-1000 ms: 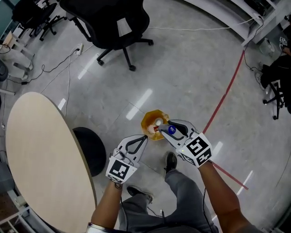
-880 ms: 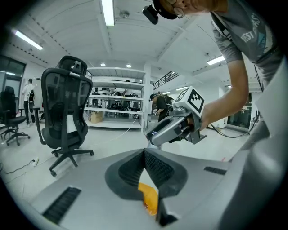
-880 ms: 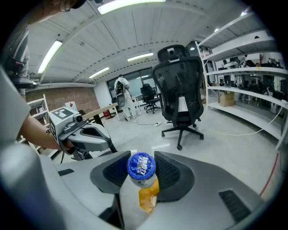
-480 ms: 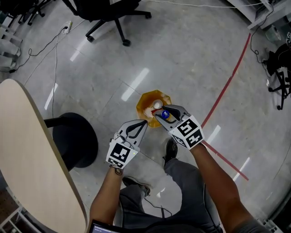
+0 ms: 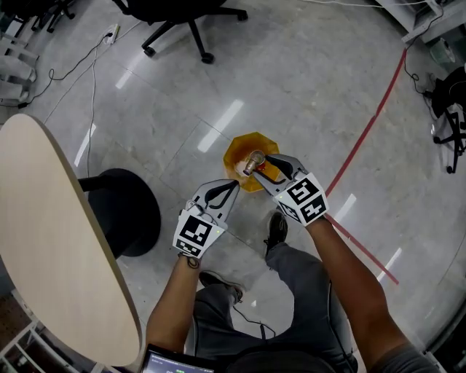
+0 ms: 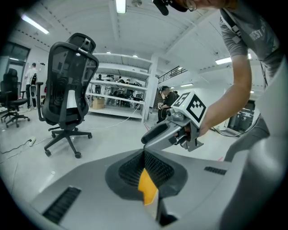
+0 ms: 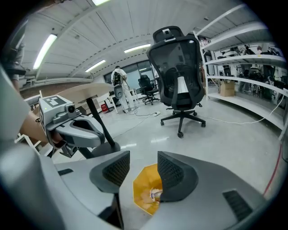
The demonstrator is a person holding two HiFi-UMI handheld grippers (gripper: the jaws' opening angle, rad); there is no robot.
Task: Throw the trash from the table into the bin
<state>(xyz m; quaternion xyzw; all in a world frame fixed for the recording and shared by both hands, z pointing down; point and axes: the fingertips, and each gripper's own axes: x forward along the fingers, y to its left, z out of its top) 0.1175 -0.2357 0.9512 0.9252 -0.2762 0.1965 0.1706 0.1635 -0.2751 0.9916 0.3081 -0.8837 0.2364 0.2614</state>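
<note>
Right tool [image 5: 261,166]: held over the open mouth of the bin [image 5: 239,148], pointing downward; jaws stand partly apart with nothing between the pads, and in the right gripper view the gap between them [image 7: 143,160] looks straight down into the bin [image 7: 142,187]. Left tool [image 5: 234,186]: held just beside the bin's near rim, to the left of the right tool and apart from it; jaws closed together at the tips, gripping nothing, as the left gripper view shows [image 6: 145,155], where only a sliver of yellow bin [image 6: 147,187] appears beyond the pads. Bin: yellow-orange, many-sided, open-topped, standing on the grey floor [image 5: 306,87] just ahead of the person's shoe [image 5: 275,230]. Trash [image 5: 253,162]: pale and reddish pieces lying inside the bin, partly hidden by the right tool in the head view; the right gripper view shows a pale crumpled piece [image 7: 155,194] at the bottom, but what each piece is cannot be told. Desk [image 5: 51,240]: rounded light-wood top at the left of the head view, well apart from the bin, on a black pedestal base [image 5: 124,211]. Office chair [image 5: 182,14]: black, on castors, at the far edge of the head view, seen upright in both gripper views [image 7: 177,76]. Red line [image 5: 364,138]: runs slantwise across the floor to the right of the bin.
</note>
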